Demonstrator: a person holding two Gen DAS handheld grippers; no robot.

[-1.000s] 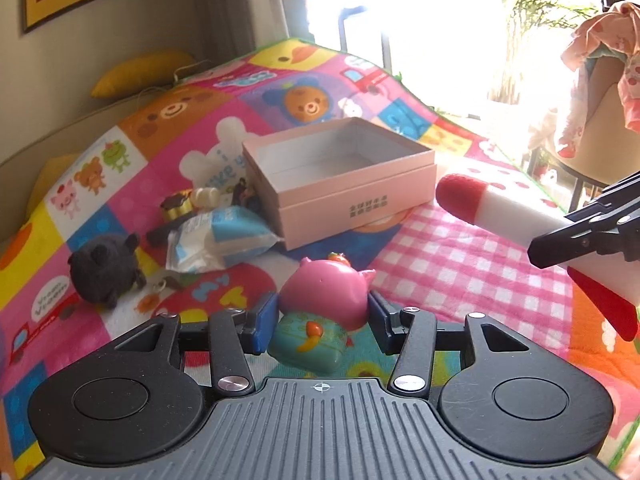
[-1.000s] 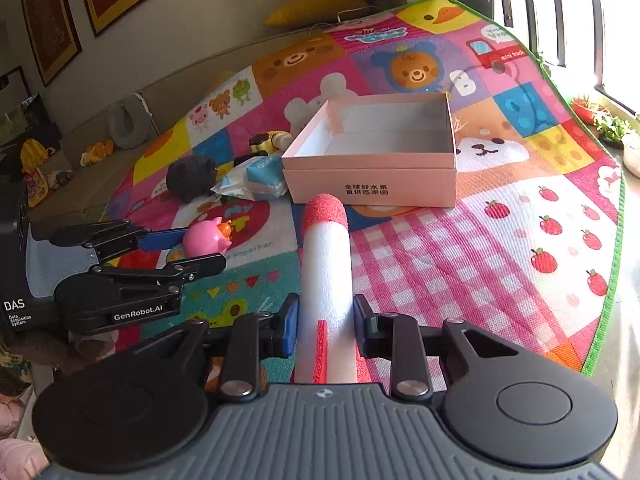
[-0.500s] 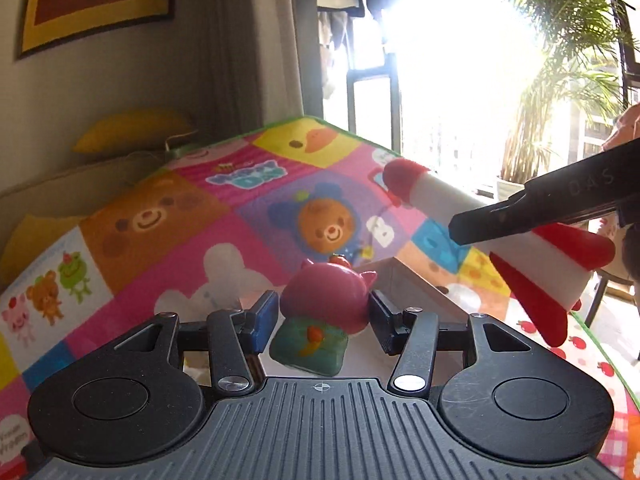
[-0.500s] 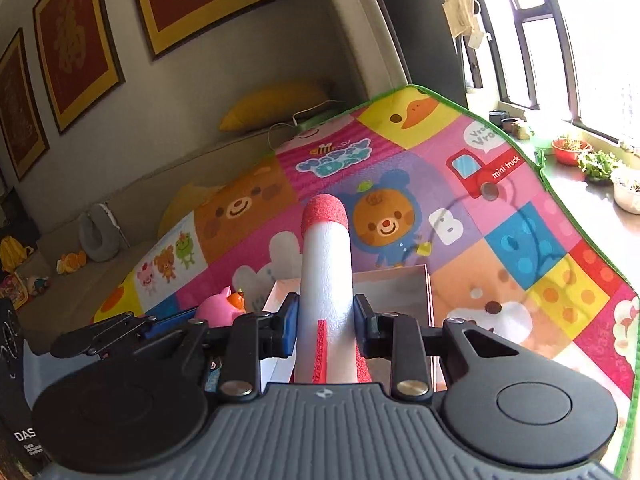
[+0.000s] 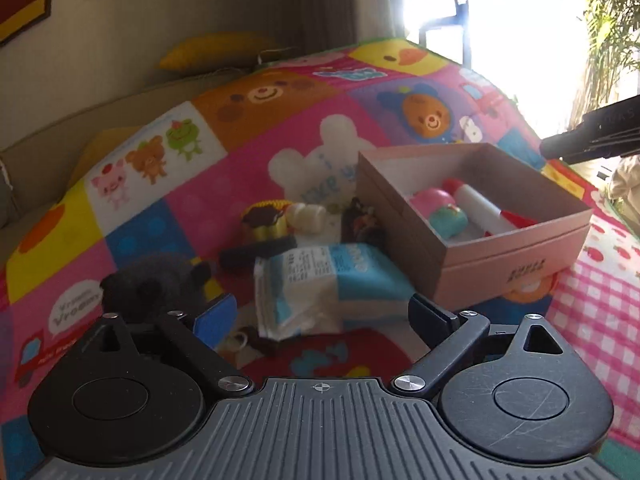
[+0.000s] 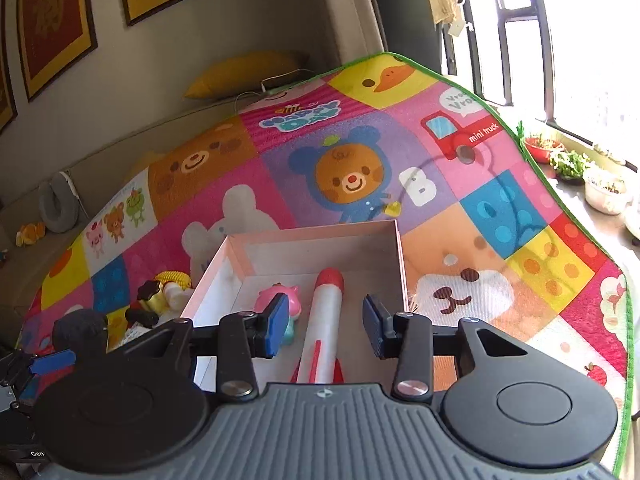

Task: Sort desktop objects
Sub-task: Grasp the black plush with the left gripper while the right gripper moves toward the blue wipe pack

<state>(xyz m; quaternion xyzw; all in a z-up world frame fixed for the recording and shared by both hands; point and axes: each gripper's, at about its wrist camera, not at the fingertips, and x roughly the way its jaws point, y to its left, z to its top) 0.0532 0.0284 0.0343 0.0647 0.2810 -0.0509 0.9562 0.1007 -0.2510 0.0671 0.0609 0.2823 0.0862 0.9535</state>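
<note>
A pink box stands open on the colourful play mat. Inside it lie a pink pig toy and a white foam rocket with a red tip. My left gripper hangs over the loose pile left of the box, its jaws opening wide with nothing between them. My right gripper hovers above the box with its jaws opening; the rocket lies below them, free of the pads. In the left wrist view the right gripper's arm shows at the far right.
Left of the box lie a blue-and-white packet, a black plush, a yellow-and-brown toy, a black marker and a small white bottle. A sofa with a yellow cushion lies behind; plant pots line the windowsill.
Both grippers let go: the pig and the rocket now lie in the box. The left gripper swung left over the loose pile and opened wide; the right gripper's jaws parted above the rocket.
</note>
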